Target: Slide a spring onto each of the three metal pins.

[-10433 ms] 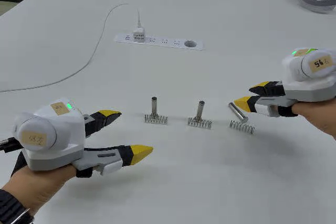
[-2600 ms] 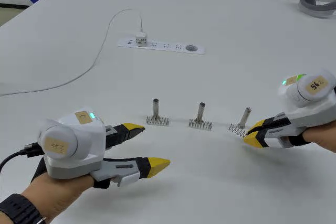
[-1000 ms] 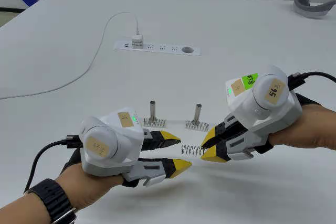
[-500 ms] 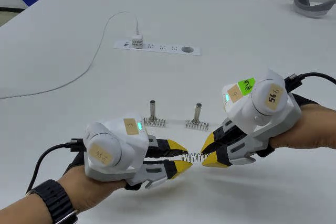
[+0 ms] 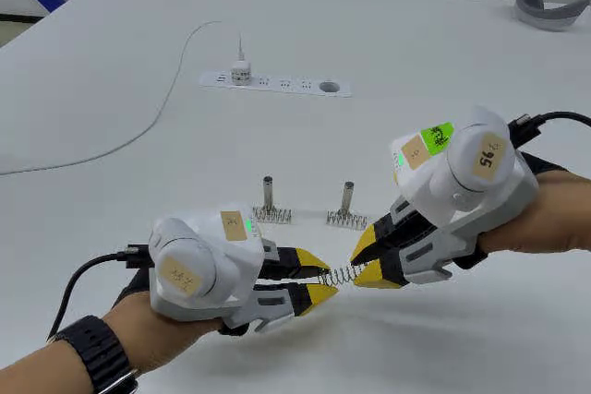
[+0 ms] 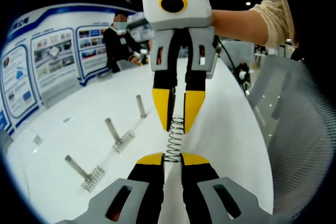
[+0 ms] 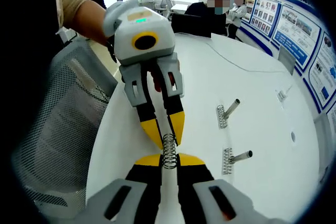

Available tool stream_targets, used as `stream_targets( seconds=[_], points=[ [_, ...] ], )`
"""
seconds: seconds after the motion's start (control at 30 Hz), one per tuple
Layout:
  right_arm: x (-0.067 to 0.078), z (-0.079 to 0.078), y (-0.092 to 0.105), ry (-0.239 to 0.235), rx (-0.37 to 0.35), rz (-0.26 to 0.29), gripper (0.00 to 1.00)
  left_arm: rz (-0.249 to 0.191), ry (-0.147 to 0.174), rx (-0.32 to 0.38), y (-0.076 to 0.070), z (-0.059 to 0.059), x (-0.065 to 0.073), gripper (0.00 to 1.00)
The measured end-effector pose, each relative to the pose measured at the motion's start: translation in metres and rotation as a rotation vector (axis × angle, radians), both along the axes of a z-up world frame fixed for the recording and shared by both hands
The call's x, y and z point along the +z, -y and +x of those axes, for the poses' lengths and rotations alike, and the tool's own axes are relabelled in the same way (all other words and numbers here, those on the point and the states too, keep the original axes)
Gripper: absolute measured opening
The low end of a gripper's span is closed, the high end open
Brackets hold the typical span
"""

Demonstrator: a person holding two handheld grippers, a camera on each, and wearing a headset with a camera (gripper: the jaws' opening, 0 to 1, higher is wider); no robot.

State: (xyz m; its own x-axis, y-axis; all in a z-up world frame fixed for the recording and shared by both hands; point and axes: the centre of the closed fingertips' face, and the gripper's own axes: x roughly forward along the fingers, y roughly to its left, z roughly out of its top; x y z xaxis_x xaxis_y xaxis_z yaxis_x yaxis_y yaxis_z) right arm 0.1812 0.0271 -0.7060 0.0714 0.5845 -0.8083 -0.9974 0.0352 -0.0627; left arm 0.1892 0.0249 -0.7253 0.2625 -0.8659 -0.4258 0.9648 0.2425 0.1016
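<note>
Head view, lower centre: a spring (image 5: 340, 274) is held level above the desk (image 5: 138, 62), spanning the gap between the two grippers. The left gripper (image 5: 319, 276) is clamped on one end and the right gripper (image 5: 363, 260) on the other, so the long axis runs left to right across the frame. A first pin (image 5: 268, 191) and a second pin (image 5: 347, 196) stand upright just above in the frame, with loose springs (image 5: 273, 215) lying at their feet. In the left gripper view a third pin (image 6: 140, 106) is seen at centre left, with no spring at its foot. It is judged that the held spring must be turned upright before it can be slid over that pin. Open desk is seen around the pins.
</note>
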Motion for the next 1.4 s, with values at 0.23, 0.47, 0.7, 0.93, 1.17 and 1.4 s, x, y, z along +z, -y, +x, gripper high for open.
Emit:
stream_targets(
  seconds=[0.23, 0.47, 0.7, 0.93, 1.17, 1.4],
  points=[
    [0.014, -0.001, -0.013, 0.015, 0.009, 0.044, 0.11, 0.003, -0.001, -0.004, 0.002, -0.002, 0.000, 0.11],
    [0.017, -0.002, -0.019, 0.025, 0.016, 0.055, 0.11, 0.001, -0.003, -0.004, 0.003, -0.003, 0.001, 0.11],
    [0.016, -0.001, -0.021, 0.027, 0.010, 0.056, 0.11, -0.001, -0.007, -0.005, 0.003, -0.005, -0.001, 0.10],
    [0.013, 0.000, -0.015, 0.004, -0.024, 0.054, 0.16, -0.011, -0.009, -0.001, 0.003, -0.005, 0.000, 0.10],
    [0.005, -0.002, -0.013, -0.015, -0.039, 0.043, 0.16, -0.019, -0.005, -0.002, 0.004, -0.004, 0.002, 0.10],
    [0.005, 0.000, -0.013, -0.011, -0.039, 0.036, 0.13, -0.022, 0.002, -0.002, 0.005, -0.003, 0.005, 0.10]
  ],
)
